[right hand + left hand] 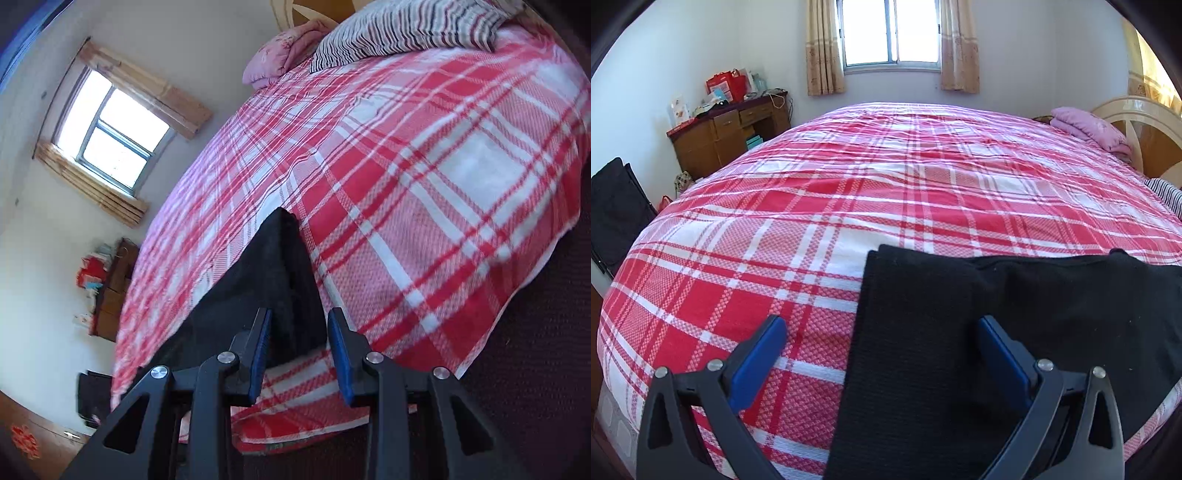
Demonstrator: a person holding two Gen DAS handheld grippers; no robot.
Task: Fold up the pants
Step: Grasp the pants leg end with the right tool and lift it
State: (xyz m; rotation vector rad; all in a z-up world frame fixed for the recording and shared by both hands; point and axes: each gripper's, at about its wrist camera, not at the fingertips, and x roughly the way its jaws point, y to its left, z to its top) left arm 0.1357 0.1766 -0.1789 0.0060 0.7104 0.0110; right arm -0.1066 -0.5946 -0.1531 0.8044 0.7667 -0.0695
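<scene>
Black pants [960, 332] lie folded on the red and white plaid bedspread [812, 221] near the bed's front edge. My left gripper [882, 328] is open just above them, its left blue finger over the bedspread and its right blue finger over the black cloth. In the right wrist view the pants [258, 288] show as a dark wedge on the bedspread [424, 184]. My right gripper [300, 317] is open with a narrower gap, over the pants' near corner. It holds nothing.
A pink folded blanket [1089, 127] and a striped pillow [399, 33] lie at the headboard end. A wooden desk [727, 136] with red bags stands at the far left wall. A black chair [617, 210] stands left of the bed.
</scene>
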